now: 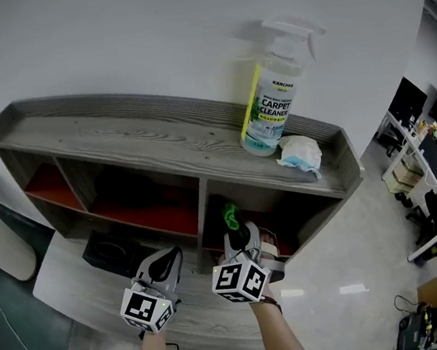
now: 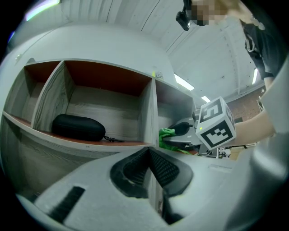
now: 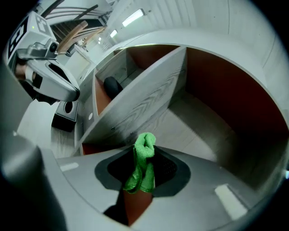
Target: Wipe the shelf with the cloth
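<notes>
The grey wooden shelf (image 1: 160, 142) has red-lined compartments below its top board. My right gripper (image 1: 232, 222) is shut on a green cloth (image 1: 229, 214) at the mouth of the right-hand compartment (image 3: 198, 122). In the right gripper view the green cloth (image 3: 144, 155) sticks up, folded, from between the jaws of the right gripper (image 3: 143, 169). My left gripper (image 1: 169, 256) hovers just to the left, in front of the middle compartment. In its own view the left gripper (image 2: 150, 155) is shut with nothing in it, and the green cloth (image 2: 166, 133) shows to its right.
A spray bottle (image 1: 269, 86) of carpet cleaner and a crumpled white wipe (image 1: 300, 155) stand on the shelf top at the right. A black case (image 2: 76, 127) lies in the middle compartment. A black box (image 1: 110, 253) sits on the low ledge at the left.
</notes>
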Motion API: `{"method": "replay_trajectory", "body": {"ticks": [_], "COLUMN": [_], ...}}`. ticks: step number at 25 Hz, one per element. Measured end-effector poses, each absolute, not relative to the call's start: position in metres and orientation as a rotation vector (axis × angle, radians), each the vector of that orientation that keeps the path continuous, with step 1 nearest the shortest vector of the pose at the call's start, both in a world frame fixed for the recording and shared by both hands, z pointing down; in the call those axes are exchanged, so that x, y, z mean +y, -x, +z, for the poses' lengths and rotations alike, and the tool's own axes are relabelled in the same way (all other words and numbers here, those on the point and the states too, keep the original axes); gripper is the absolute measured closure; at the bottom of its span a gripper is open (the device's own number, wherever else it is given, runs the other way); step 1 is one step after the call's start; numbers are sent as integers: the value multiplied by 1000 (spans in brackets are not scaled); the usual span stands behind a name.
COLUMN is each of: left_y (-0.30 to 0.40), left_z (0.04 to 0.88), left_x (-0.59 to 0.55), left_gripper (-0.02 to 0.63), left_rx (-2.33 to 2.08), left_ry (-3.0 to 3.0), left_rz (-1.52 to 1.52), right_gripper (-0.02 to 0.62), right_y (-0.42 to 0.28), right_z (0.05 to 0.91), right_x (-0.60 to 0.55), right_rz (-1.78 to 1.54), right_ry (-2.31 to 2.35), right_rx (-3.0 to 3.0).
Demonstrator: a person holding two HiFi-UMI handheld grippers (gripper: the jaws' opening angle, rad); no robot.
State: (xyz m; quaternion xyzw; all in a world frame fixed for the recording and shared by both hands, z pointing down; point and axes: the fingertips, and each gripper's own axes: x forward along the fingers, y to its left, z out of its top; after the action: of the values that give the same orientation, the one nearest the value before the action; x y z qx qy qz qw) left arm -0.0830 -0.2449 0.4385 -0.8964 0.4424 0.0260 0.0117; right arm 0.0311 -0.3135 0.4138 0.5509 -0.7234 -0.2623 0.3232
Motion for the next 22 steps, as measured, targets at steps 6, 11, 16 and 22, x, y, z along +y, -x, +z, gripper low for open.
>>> {"method": "replay_trajectory", "body": {"ticks": [6,11,16,22], "left_y": [99,105,102,102], "left_z": [438,437,436,435], "left_x": [-244,-244,-244,-243], "left_gripper": [607,607,607,607], "left_rx": [1434,1455,1449,1455], "left_ry": [2765,2750,2751,2747], "left_rz": [71,71,72,71], "right_gripper": [480,482,483,485], "right_y": [2,8,12,13], "right_z": [413,412,411,400], "right_x": [-316,-316,-315,-316], "right_rz": [-760,-878,-900,-915], "right_ry": [-1359,-1277,-1246,-1250], "right_rx": [-1938,-1861,-1859,-1879]}}
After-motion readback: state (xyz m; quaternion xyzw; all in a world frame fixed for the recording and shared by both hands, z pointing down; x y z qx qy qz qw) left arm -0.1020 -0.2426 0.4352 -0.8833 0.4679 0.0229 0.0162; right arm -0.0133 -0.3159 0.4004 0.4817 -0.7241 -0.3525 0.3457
